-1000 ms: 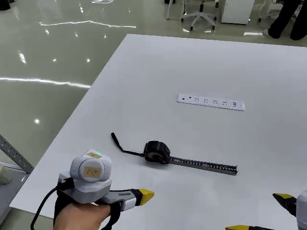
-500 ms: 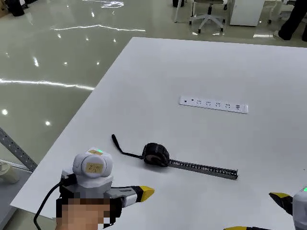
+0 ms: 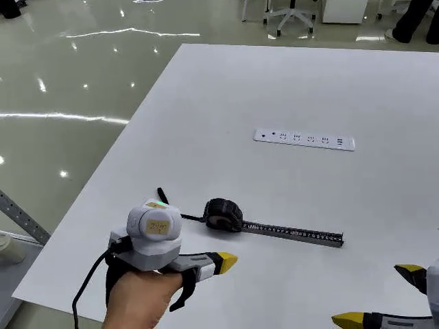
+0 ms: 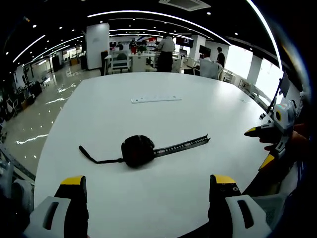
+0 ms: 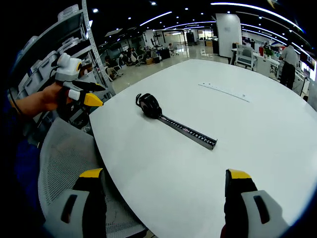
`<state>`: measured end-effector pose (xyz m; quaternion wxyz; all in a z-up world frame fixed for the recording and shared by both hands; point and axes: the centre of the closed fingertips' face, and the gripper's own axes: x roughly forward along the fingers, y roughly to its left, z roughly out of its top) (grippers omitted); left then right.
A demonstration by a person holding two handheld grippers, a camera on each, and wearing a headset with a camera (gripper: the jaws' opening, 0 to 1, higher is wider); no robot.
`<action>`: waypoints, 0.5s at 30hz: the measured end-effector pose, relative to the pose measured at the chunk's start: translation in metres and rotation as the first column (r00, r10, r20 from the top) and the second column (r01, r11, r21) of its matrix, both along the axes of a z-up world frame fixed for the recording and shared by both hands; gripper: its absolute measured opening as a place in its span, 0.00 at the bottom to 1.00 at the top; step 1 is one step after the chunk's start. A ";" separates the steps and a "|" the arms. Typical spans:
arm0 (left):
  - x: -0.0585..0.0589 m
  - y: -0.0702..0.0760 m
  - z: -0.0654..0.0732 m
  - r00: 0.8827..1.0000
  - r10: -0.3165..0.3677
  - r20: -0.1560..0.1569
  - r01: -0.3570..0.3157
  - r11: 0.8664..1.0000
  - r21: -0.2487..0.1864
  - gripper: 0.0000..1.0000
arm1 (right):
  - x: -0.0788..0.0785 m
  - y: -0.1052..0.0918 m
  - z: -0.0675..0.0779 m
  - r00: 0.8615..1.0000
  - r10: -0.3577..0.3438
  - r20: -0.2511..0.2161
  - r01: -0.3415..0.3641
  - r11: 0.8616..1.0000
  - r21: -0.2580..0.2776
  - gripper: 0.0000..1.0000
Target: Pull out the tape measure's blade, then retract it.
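Note:
A black tape measure (image 3: 223,215) lies on the white table (image 3: 288,82), its blade (image 3: 293,234) drawn out to the right and a black wrist strap (image 3: 168,203) trailing to the left. The same case (image 4: 137,150) and blade (image 4: 181,146) lie ahead of the left gripper (image 4: 147,184), which is open and holds nothing. That left gripper (image 3: 223,263) hangs in front of the case, near the table's front edge. The right gripper (image 5: 166,179) is open too, with the tape measure (image 5: 148,105) and blade (image 5: 189,132) well beyond it. In the head view the right gripper (image 3: 384,298) sits at the bottom right corner.
A white power strip (image 3: 304,140) lies farther back on the table. The table's left edge (image 3: 103,178) drops to a glossy floor. Office chairs (image 3: 288,15) stand beyond the far end. A metal shelf post (image 3: 20,218) rises at the lower left.
The left gripper has moved forward and to the right, closer to the tape measure case. The tape measure has stayed where it was. The head camera has shifted slightly.

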<state>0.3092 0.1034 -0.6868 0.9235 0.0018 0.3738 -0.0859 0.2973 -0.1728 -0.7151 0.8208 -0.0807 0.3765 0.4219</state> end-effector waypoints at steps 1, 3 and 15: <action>0.001 -0.001 -0.001 1.000 -0.003 -0.001 0.003 1.000 0.001 1.00 | 0.000 0.000 0.000 1.000 0.001 0.003 -0.001 1.000 0.000 0.97; 0.004 -0.003 -0.002 1.000 -0.005 -0.001 0.005 1.000 0.001 1.00 | 0.001 0.001 -0.002 1.000 0.001 -0.004 -0.001 1.000 0.002 0.97; 0.020 -0.007 -0.011 1.000 0.016 0.009 -0.016 1.000 0.006 0.99 | 0.024 0.013 -0.005 0.998 0.053 0.028 -0.053 0.998 -0.016 0.95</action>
